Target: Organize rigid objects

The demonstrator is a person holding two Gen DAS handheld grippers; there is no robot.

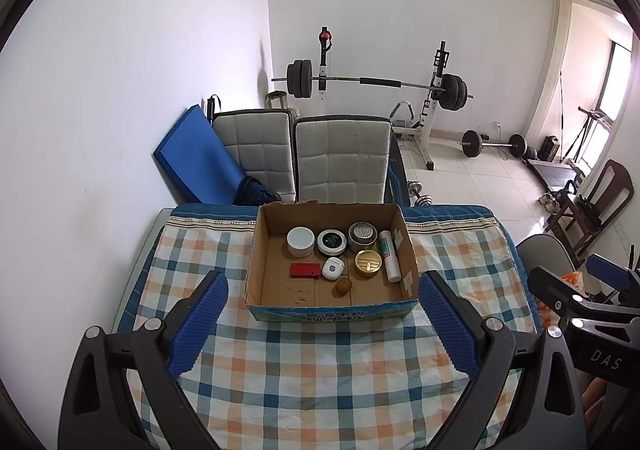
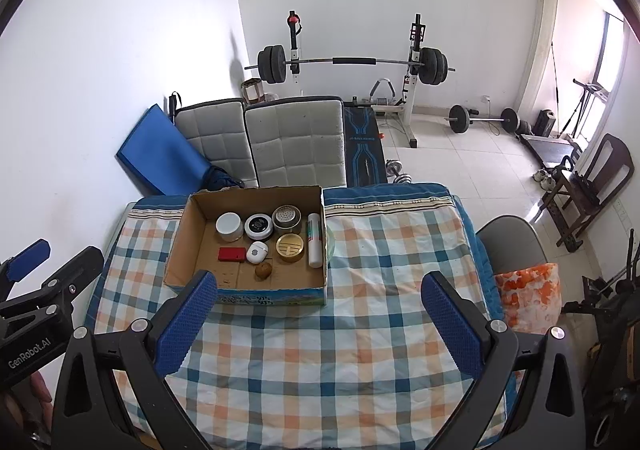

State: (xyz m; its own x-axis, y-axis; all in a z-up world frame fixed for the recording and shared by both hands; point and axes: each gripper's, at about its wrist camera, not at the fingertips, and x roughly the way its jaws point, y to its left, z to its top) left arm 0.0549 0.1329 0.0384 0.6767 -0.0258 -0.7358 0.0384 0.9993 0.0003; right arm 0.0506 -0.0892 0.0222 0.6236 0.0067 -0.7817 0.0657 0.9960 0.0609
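An open cardboard box (image 1: 256, 250) (image 2: 180, 246) sits on the checked tablecloth (image 1: 320, 370) (image 2: 340, 350). Inside lie a white-lidded jar (image 1: 301, 241), a black-topped tin (image 1: 331, 241), a perforated metal tin (image 1: 362, 234), a gold tin (image 1: 369, 262) (image 2: 290, 247), a white tube (image 1: 390, 256) (image 2: 314, 238), a red case (image 1: 305, 270) (image 2: 231, 254), a white earbud case (image 1: 332, 268) and a small brown ball (image 1: 343, 286) (image 2: 263, 271). My left gripper (image 1: 322, 324) hangs open in front of the box, holding nothing. My right gripper (image 2: 320, 324) is open over the cloth, right of the box.
Two padded chairs (image 1: 342, 161) stand behind the table beside a blue mat (image 1: 192, 157). A barbell rack (image 1: 376, 81) and weights fill the room behind. A grey chair (image 2: 508, 242) with an orange-white bag (image 2: 528, 298) stands at the table's right edge.
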